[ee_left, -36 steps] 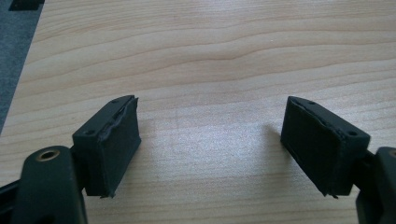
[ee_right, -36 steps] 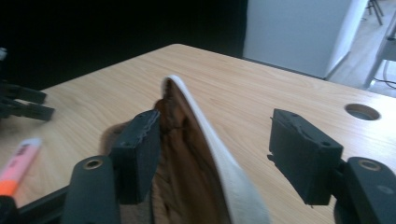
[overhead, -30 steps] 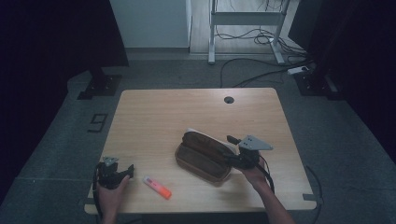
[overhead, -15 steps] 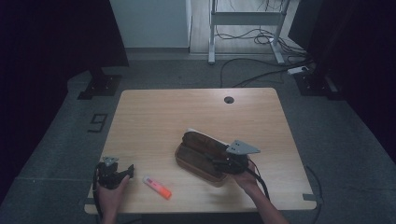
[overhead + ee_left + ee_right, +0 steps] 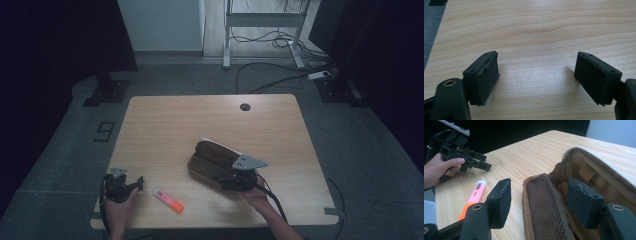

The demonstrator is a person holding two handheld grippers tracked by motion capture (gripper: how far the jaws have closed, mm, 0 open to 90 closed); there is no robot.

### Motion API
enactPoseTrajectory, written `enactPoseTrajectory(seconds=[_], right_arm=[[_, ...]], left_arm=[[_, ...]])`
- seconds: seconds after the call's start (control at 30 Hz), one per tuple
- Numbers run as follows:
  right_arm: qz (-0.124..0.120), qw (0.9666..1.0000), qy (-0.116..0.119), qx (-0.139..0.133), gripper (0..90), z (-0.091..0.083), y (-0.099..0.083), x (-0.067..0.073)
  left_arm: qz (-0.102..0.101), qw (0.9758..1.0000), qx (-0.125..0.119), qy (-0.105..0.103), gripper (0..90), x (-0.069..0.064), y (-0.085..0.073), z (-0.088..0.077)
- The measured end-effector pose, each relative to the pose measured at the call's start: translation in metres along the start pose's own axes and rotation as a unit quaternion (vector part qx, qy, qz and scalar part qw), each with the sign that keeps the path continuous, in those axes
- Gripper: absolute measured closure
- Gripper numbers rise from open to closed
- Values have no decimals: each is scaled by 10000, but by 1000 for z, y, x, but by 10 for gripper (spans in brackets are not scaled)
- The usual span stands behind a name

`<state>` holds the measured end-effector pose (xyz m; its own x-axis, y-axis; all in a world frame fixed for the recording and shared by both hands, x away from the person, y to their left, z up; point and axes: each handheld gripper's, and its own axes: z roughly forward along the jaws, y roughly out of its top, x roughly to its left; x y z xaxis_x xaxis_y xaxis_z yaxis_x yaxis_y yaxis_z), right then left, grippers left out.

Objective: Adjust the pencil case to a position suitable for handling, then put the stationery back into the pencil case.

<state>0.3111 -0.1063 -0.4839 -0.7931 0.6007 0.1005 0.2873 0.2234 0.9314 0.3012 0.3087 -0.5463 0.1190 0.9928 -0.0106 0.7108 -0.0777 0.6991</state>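
Note:
An open brown pouch (image 5: 210, 156) lies a little right of the table's middle, its mesh lining (image 5: 544, 202) facing me in the right gripper view. My right gripper (image 5: 228, 183) is open at the pouch's near edge and straddles the near wall: one jaw stands outside it, the other inside the opening (image 5: 539, 188). No pad presses on the fabric. An orange and pink marker (image 5: 167, 200) (image 5: 475, 195) lies flat near the front edge. At the near left corner my left gripper (image 5: 134, 183) (image 5: 482, 163) is held still and is open over bare wood (image 5: 536, 67).
The wooden table (image 5: 170, 125) has a round cable hole (image 5: 244, 106) at its far edge. Behind the table, a metal desk frame (image 5: 227, 35) and cables (image 5: 270, 80) lie on the floor. Dark stands flank the table.
My right gripper has slid left and toward me, from the pouch's right end to its near wall. The left gripper and the marker have not moved.

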Motion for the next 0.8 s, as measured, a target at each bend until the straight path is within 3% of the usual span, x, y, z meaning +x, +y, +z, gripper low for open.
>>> enactPoseTrajectory(seconds=[0.47,0.8], right_arm=[[-25,9997,235,105,370,14,-1,17],[-69,9983,479,330,383,33,-4,37]], left_arm=[[0,10000,6,2,194,0,0,0],[-2,10000,0,-4,194,0,0,0]])
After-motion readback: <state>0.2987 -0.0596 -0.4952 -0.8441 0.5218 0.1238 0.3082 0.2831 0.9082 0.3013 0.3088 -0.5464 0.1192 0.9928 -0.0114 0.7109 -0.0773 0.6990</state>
